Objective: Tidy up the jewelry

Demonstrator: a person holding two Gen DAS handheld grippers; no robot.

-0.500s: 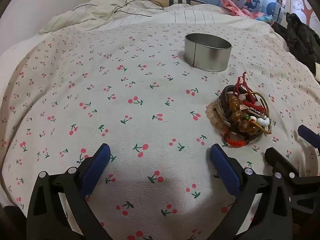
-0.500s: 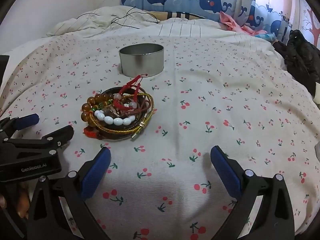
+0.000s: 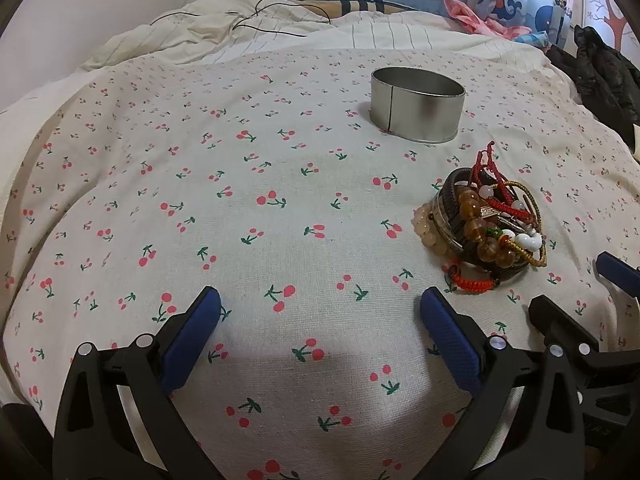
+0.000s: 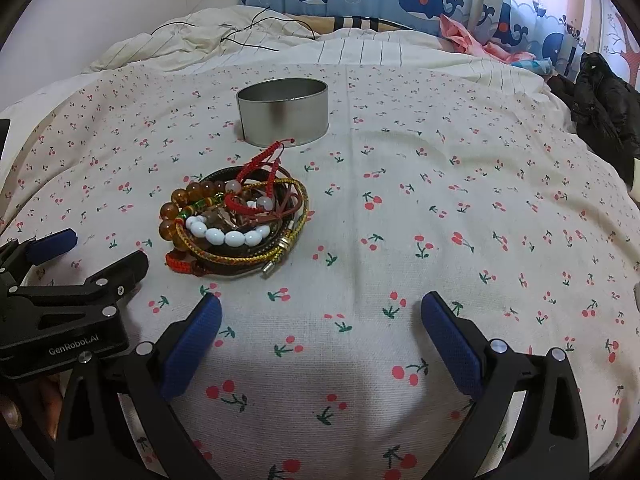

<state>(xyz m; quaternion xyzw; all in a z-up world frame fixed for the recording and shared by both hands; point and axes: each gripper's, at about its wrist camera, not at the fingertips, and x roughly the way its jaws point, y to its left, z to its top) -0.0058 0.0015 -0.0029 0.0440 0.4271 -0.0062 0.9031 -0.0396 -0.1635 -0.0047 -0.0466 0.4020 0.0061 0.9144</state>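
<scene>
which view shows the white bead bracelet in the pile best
The right wrist view. There the white bead bracelet lies on top of the bracelet pile, its beads facing the camera in an open arc. In the left wrist view the bracelet sits at the pile's far side, only a few beads showing.

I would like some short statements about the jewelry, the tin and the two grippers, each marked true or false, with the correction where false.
1. The bracelet pile lies on the cherry-print sheet, outside the round metal tin. True.
2. The tin has a lid on it. False: its top is open.
3. The left gripper holds a bracelet. False: its jaws stand wide apart with nothing between them.
4. The right gripper is open and empty. True.
5. The white beads are inside the tin. False: they lie in the pile, on the side nearest the camera.
</scene>
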